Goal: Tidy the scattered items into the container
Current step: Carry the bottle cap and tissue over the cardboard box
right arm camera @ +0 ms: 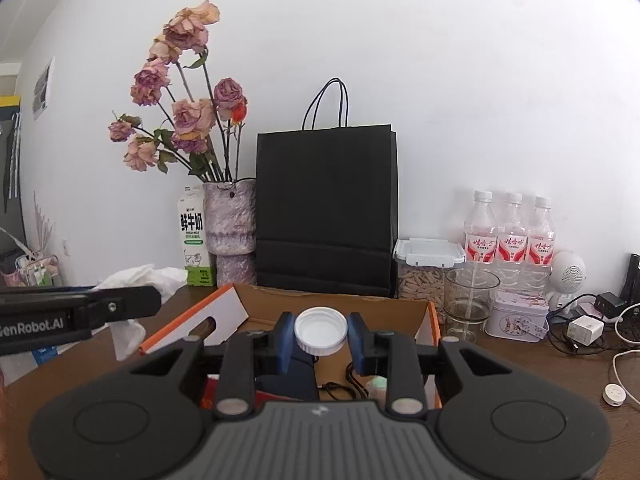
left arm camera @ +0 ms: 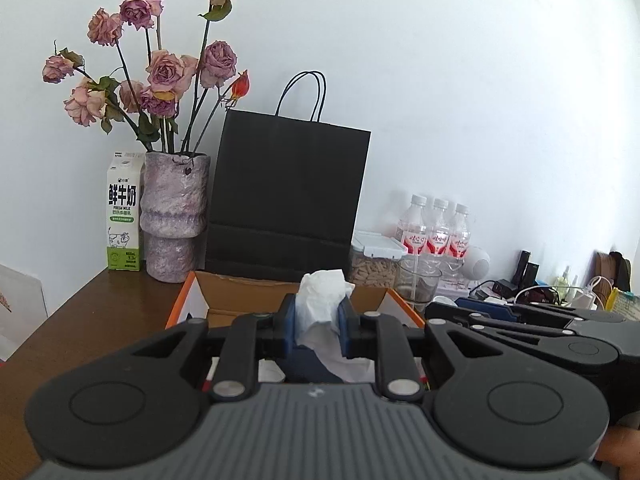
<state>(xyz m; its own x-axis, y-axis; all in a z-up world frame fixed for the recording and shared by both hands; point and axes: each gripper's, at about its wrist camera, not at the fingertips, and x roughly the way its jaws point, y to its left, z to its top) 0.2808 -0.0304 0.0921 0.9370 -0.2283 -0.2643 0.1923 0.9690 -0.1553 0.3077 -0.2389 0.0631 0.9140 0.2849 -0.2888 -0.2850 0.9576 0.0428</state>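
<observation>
At the lower centre of the left wrist view, the left gripper (left arm camera: 318, 320) has its blue-padded fingers closed on a crumpled white tissue (left arm camera: 325, 300), which sticks up above the fingertips and hangs down between them. Behind and beneath it sits the cardboard box (left arm camera: 240, 290) with its orange-edged flaps folded outward, on the brown wooden table (left arm camera: 80, 320). Low at the right of the same view, the right gripper (left arm camera: 480, 306) shows side-on; its grip cannot be judged from there.

Centre-low in the right wrist view, the right gripper (right arm camera: 320, 334) pinches a white ribbed bottle cap (right arm camera: 321, 330) between its two pads, open side facing the camera, above the open box (right arm camera: 340, 308). A dark cable (right arm camera: 344, 390) and a pale object lie in the box's bottom. At the left edge of this frame the left gripper (right arm camera: 156, 298) reaches in side-on, with the tissue (right arm camera: 140, 280) bunched at its tip.

Along the white wall at the back stand a milk carton (right arm camera: 194, 240), a mottled vase (right arm camera: 232, 228) of dried roses (right arm camera: 188, 116), a black paper bag (right arm camera: 326, 208), a lidded food container (right arm camera: 426, 268), a clear glass (right arm camera: 470, 296) and three water bottles (right arm camera: 510, 232). To the right lie a small floral tin (right arm camera: 518, 316), a round white speaker (right arm camera: 568, 276) and a white charger (right arm camera: 584, 328) with cords
</observation>
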